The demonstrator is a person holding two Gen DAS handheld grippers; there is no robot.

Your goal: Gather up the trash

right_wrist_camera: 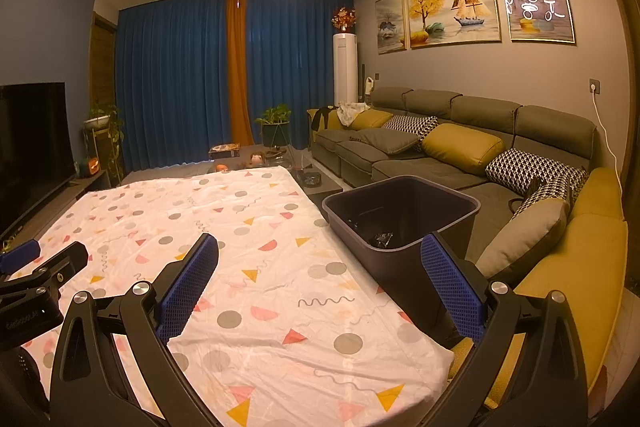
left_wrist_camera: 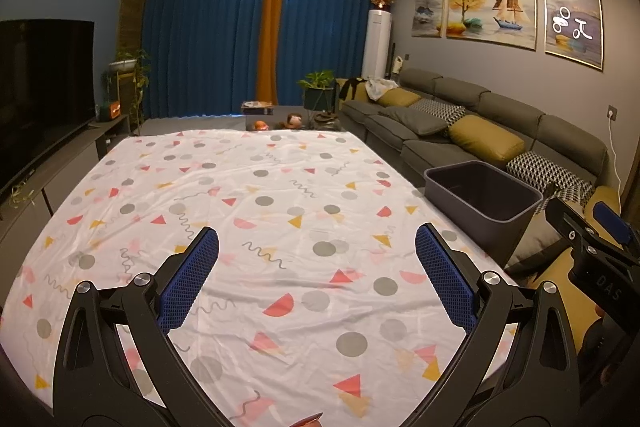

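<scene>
We hold the left gripper point(left_wrist_camera: 316, 267) level and pointed forward, jaws spread wide, nothing between them. Its blue pads point(left_wrist_camera: 188, 279) face each other across the gap. The right gripper point(right_wrist_camera: 320, 275) is in the same state: jaws wide apart, nothing held, blue pads point(right_wrist_camera: 452, 287) facing inward. We carry the two side by side, well apart; each shows at the edge of the other's view, the right one at the right edge of the left view, the left one at the left edge of the right view.
</scene>
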